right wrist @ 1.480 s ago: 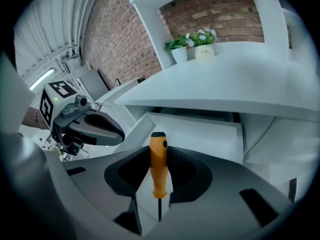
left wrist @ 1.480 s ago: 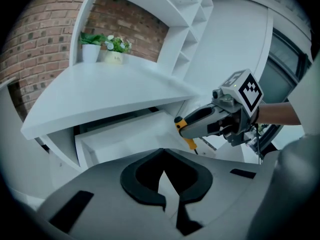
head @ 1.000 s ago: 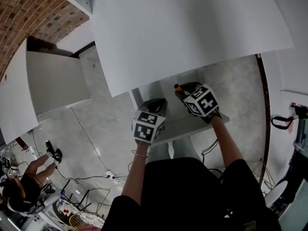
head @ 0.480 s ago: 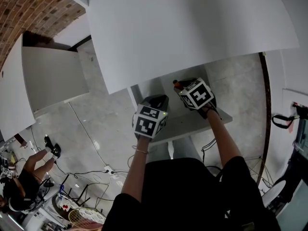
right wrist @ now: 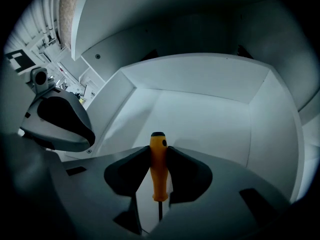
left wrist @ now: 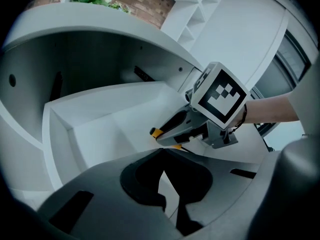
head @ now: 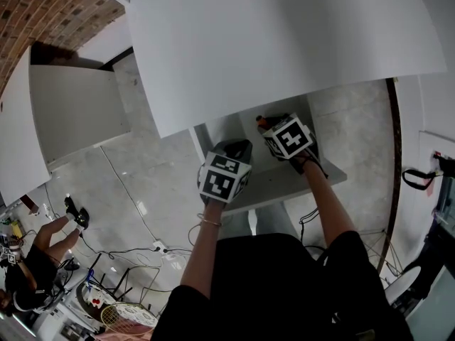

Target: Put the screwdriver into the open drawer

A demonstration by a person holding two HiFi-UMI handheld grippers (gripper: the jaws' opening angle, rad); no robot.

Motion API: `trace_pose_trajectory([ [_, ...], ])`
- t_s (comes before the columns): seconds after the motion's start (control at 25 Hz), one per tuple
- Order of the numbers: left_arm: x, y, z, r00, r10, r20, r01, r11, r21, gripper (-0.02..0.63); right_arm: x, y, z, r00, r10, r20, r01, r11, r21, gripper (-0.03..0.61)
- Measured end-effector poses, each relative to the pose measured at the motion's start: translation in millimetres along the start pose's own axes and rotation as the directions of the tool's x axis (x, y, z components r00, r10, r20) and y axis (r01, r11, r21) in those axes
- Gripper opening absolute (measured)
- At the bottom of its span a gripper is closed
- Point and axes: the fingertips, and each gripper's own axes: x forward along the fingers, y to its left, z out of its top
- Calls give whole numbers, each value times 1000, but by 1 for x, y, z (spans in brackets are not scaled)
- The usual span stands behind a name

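The orange-handled screwdriver (right wrist: 158, 163) stands between the pads of my right gripper (right wrist: 158, 153), which is shut on it, handle end pointing ahead into the open white drawer (right wrist: 200, 109). In the head view the right gripper (head: 269, 129) hangs over the drawer (head: 231, 130) under the tabletop, and the screwdriver's (head: 261, 122) orange end pokes out in front of it. My left gripper (head: 237, 150) is beside it on the left, over the drawer's front part. In the left gripper view its jaw tips (left wrist: 162, 153) meet with nothing between them, and the right gripper (left wrist: 176, 130) with the screwdriver (left wrist: 158, 132) shows ahead.
A broad white tabletop (head: 284, 34) overhangs the drawer's back. The drawer's front panel (head: 284, 185) lies just ahead of the person's body. A second white desk (head: 71, 112) stands to the left by a brick wall (head: 35, 6). Cables and a seated person (head: 28, 268) are on the floor.
Both grippers have sunk lower into the drawer. The right one, still holding the screwdriver, has shifted slightly further in under the tabletop.
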Motion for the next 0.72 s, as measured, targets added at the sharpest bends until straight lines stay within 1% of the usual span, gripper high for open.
trace_pose_trajectory([
  [0.2,2,0,4,1000,-5,9,5,1000,1,9,6,-2,0,999,-28,-23,28,999,-19,115],
  [0.4,5,2,-2,1000,-6,-6,6,1000,-2,9,11,9,-4,999,17,-38,-17,1000,3,115],
  [0.52,5,1,-2,1000,-10,-12,10,1000,-5,9,11,10,-4,999,15,-37,-15,1000,0,115],
  [0.64,5,0,-2,1000,-13,-9,13,1000,-2,8,12,11,-5,999,-13,-43,11,999,-35,115],
  [0.72,5,0,-2,1000,-14,-9,14,1000,-1,9,10,8,2,998,-49,-26,46,994,-96,118],
])
